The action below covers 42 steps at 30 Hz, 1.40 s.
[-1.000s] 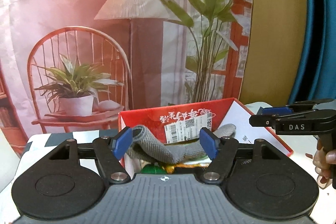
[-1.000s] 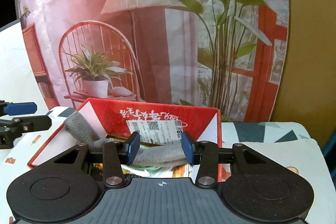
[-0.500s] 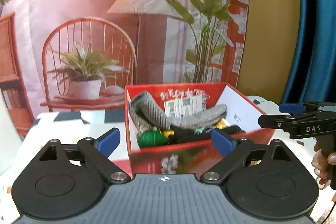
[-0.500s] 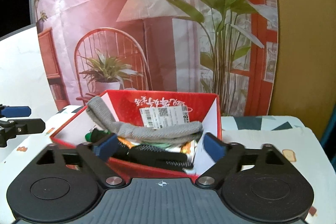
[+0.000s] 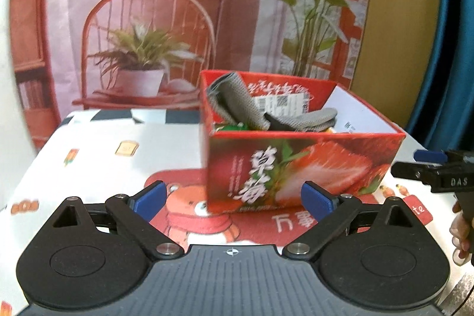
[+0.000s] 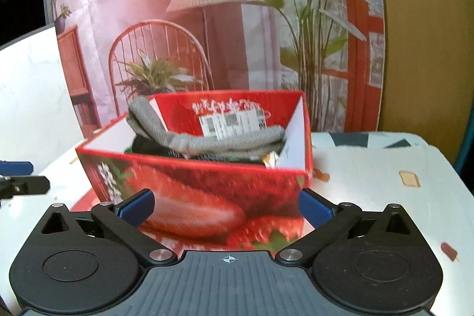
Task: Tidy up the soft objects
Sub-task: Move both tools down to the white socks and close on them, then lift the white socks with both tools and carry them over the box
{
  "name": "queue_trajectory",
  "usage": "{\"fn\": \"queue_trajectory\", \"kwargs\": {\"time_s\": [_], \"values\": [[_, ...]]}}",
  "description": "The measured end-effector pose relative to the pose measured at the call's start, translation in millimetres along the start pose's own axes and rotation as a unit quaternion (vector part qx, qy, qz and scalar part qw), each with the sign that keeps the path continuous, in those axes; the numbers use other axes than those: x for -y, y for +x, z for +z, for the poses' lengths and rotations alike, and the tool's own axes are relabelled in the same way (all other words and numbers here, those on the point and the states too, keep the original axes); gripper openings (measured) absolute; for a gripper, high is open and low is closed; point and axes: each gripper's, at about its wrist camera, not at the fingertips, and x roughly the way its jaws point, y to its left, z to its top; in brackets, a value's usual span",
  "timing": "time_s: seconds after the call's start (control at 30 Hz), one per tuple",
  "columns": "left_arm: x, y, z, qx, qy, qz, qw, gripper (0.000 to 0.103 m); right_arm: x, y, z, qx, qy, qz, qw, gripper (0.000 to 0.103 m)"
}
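A red strawberry-print box [image 5: 296, 168] [image 6: 192, 197] stands on the table. A long grey sock [image 5: 237, 99] [image 6: 225, 142] lies draped inside it over a black item [image 6: 154, 148] and something green [image 5: 234, 126]. My left gripper [image 5: 232, 197] is open in front of the box's near wall, with nothing held. My right gripper [image 6: 225, 206] faces the box from the other side; its jaws are opening wide and the pads touch nothing. Each gripper shows at the edge of the other's view: the right gripper [image 5: 420, 165] and the left gripper [image 6: 17, 176].
A white patterned tablecloth [image 5: 103, 162] covers the table, with a red bear-print mat [image 5: 192, 215] under the box. A printed backdrop [image 5: 148, 19] with a chair and plants stands behind. A hand [image 5: 460, 233] holds the right gripper. Bare tablecloth lies to the box's right [image 6: 385, 168].
Both grippers let go of the grey sock, opened wide and drew back and down from the box. The sock now rests inside the box.
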Motion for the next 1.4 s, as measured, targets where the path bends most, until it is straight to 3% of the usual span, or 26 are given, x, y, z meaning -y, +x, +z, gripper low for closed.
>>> {"fn": "queue_trajectory", "kwargs": {"time_s": [0.27, 0.4, 0.6, 0.67, 0.73, 0.83, 0.93, 1.1, 1.4], "values": [[-4, 13, -15, -0.028, -0.012, -0.010, 0.9995, 0.098, 14, 5, -32, -0.030, 0.012, -0.009, 0.999, 0.100], [-1, 27, -29, -0.050, -0.019, -0.022, 0.9983, 0.097, 15, 7, -47, -0.051, 0.018, -0.008, 0.999, 0.094], [3, 50, -47, -0.083, -0.020, -0.028, 0.9960, 0.091, 17, 12, -72, -0.094, 0.035, -0.012, 0.995, 0.077], [3, 57, -50, -0.087, -0.019, -0.025, 0.9957, 0.086, 19, 15, -78, -0.103, 0.045, -0.012, 0.994, 0.067], [2, 63, -54, -0.094, -0.015, -0.020, 0.9953, 0.061, 20, 18, -80, -0.107, 0.055, -0.005, 0.993, 0.055], [3, 66, -56, -0.089, 0.007, 0.009, 0.9960, 0.034, 15, 22, -79, -0.107, 0.045, -0.004, 0.993, 0.042], [-4, 66, -55, -0.086, -0.002, 0.011, 0.9962, 0.024, 13, 29, -77, -0.107, 0.039, -0.002, 0.993, 0.035], [-13, 69, -50, -0.082, -0.010, 0.037, 0.9959, 0.018, 6, 46, -68, -0.109, 0.044, 0.008, 0.993, 0.031], [-35, 73, -44, -0.079, -0.034, 0.067, 0.9940, 0.018, -13, 79, -51, -0.103, 0.033, 0.020, 0.994, 0.027]]}}
